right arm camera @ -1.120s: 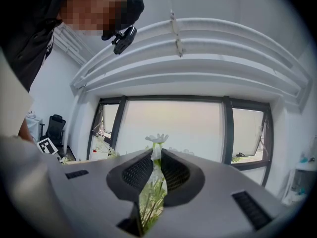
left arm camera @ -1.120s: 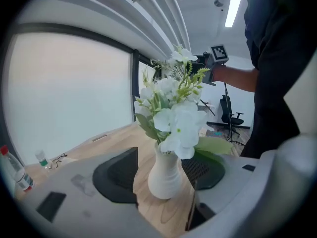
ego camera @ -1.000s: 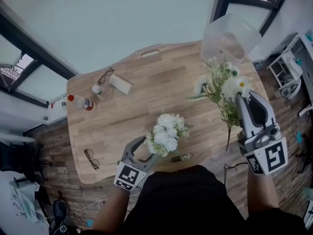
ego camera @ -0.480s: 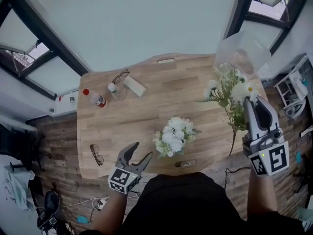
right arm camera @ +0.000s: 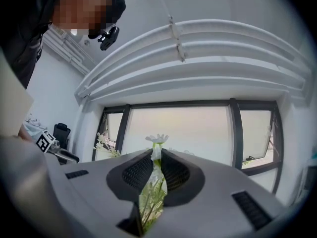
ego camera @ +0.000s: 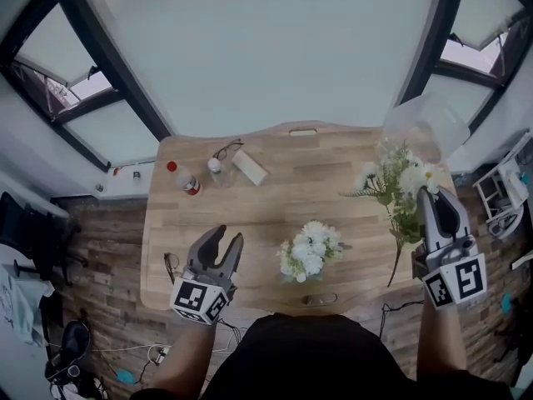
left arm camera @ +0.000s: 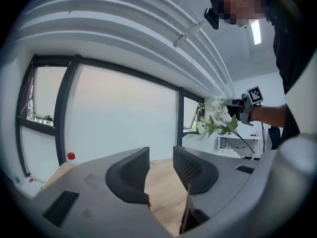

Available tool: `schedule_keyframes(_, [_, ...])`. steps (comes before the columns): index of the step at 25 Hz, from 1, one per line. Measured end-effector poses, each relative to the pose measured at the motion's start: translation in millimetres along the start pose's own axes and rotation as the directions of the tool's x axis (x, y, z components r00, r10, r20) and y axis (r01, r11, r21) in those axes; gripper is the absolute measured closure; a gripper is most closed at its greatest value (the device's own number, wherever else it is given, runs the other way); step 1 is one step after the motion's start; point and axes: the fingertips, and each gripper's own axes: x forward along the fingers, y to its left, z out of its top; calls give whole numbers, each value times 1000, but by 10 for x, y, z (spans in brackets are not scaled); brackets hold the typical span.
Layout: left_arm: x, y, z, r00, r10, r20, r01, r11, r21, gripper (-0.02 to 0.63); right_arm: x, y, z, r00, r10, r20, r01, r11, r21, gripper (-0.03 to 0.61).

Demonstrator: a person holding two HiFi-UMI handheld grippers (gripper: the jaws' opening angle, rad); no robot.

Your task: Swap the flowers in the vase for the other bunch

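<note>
A round bunch of white flowers (ego camera: 310, 250) lies on the wooden table (ego camera: 266, 202), near its front edge. My left gripper (ego camera: 223, 240) hovers to the left of the bunch and apart from it. Its jaws are closing with nothing between them, and in the left gripper view the left gripper (left arm camera: 161, 156) shows a clear gap. My right gripper (ego camera: 437, 193) is shut on the stems of a daisy bunch (ego camera: 401, 183) with green leaves, held over the table's right end. The stems (right arm camera: 151, 192) are pinched between the pads. A clear vase (ego camera: 425, 125) stands at the far right corner.
On the far left of the table are a red-capped bottle (ego camera: 185, 180), a small bottle (ego camera: 216, 169), glasses (ego camera: 226, 149) and a white block (ego camera: 250, 167). Another pair of glasses (ego camera: 171, 265) lies by the left edge. A small dark object (ego camera: 319, 299) sits at the front edge.
My left gripper has drawn away from the white bunch, leftwards and upwards, and its jaws have narrowed. The white bunch stays lying on the table. The right gripper still holds the daisies.
</note>
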Motion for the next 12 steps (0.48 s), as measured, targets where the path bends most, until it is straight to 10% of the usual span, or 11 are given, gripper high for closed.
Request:
schedule_keyframes(3, [27,90,341,996,43,73,-46,998,38,589,9,3,4,1000,7,-4,-7,1000,2,512])
schedule_keyframes(12, [98,244,976,982,86,166,-94,995,41,607,-7,45,-62,999,13,-30,-13,1000,-9,517])
